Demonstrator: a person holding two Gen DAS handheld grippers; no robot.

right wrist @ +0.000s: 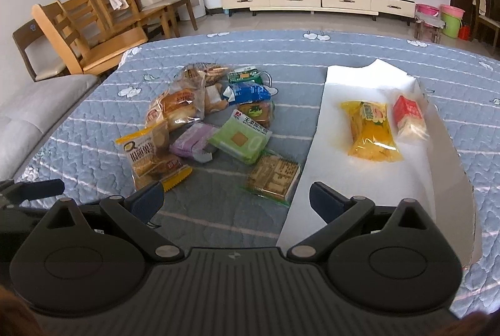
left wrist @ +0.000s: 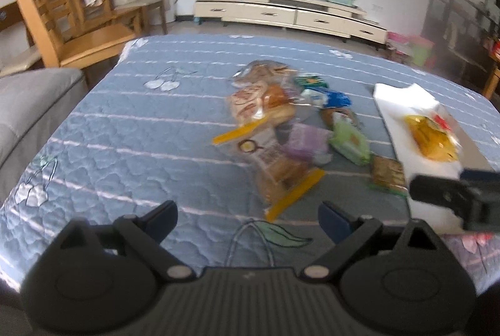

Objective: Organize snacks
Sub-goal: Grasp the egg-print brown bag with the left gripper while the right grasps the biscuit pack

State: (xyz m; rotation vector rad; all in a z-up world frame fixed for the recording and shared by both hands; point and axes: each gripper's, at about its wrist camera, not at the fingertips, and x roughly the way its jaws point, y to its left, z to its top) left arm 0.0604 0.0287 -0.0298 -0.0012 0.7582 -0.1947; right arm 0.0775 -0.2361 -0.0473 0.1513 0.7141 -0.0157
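White box (right wrist: 368, 195) holds a yellow packet (right wrist: 372, 130) and red packet (right wrist: 407, 114); both grippers (left wrist: 248, 219) (right wrist: 236, 200) released

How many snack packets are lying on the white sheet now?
2. A yellow packet lies near the middle of the white sheet; a red-and-white packet lies to its right, near the sheet's raised edge. None looks hidden.

Snack pile (right wrist: 215, 120): assorted bread, biscuit and cracker packets, lying jumbled and touching on the blue quilt.
White tray (right wrist: 315, 180): flat, right of pile.
Yellow packet (right wrist: 370, 133): inside tray.
Red packet (right wrist: 407, 114): just beside yellow.
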